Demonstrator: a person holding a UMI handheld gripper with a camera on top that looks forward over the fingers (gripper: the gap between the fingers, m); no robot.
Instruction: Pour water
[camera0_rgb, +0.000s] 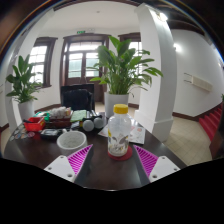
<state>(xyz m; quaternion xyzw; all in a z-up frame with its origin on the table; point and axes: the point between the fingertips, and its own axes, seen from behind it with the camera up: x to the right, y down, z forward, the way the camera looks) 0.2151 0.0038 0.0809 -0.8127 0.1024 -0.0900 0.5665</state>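
Observation:
A clear plastic bottle (119, 130) with a white cap and a red band at its base stands upright on the dark table (105, 172). It stands just ahead of my fingers, centred between them and untouched. A white bowl (71, 141) sits on the table to the bottle's left, ahead of the left finger. My gripper (112, 160) is open, with its two magenta pads (77, 157) spread wide on either side.
A large potted plant (118, 70) stands behind the bottle. A red container (35, 125), dark cups (90, 123) and other clutter sit on the table's far left. Another potted plant (24, 85) stands at the left. A white pillar (160, 70) rises at the right.

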